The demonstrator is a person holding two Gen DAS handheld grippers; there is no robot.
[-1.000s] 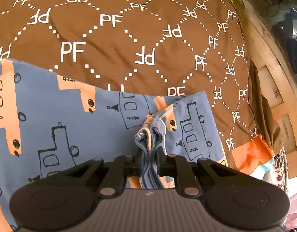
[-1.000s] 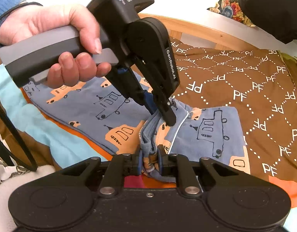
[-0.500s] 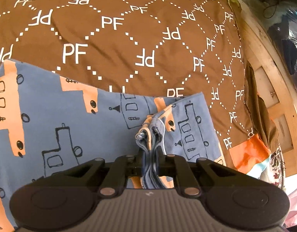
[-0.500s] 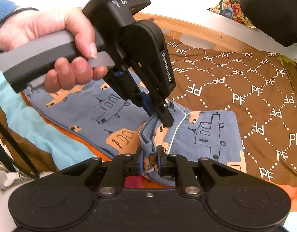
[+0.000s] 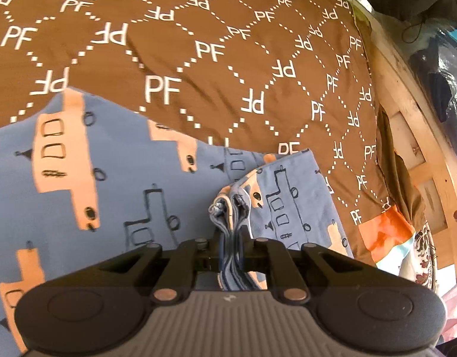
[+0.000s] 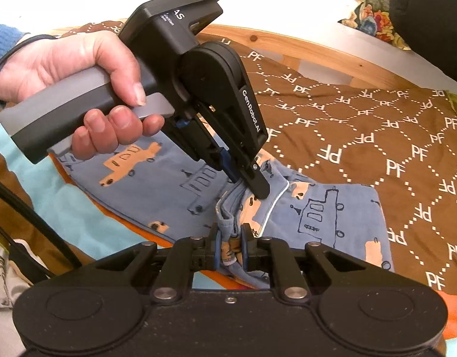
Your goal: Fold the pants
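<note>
The blue pants point(image 5: 115, 184) with orange truck prints lie on a brown quilt point(image 5: 216, 68); they also show in the right wrist view point(image 6: 323, 217). My left gripper point(image 5: 230, 239) is shut on a bunched edge of the pants. It shows from outside in the right wrist view point(image 6: 252, 183), held by a hand, its tips pinching the fabric. My right gripper point(image 6: 230, 245) is shut on the same bunched edge, a short way nearer to me. The edge is lifted slightly off the rest of the pants.
The brown quilt point(image 6: 377, 125) with white PF lettering covers a bed. A wooden bed frame point(image 5: 413, 136) runs along the right side, and also along the back in the right wrist view point(image 6: 317, 56). Orange and light blue bedding point(image 6: 64, 196) lies under the pants.
Both grippers, still gripping the bunched edge, have shifted together over the pants. More of the spread pant leg shows at the left of the left wrist view.
</note>
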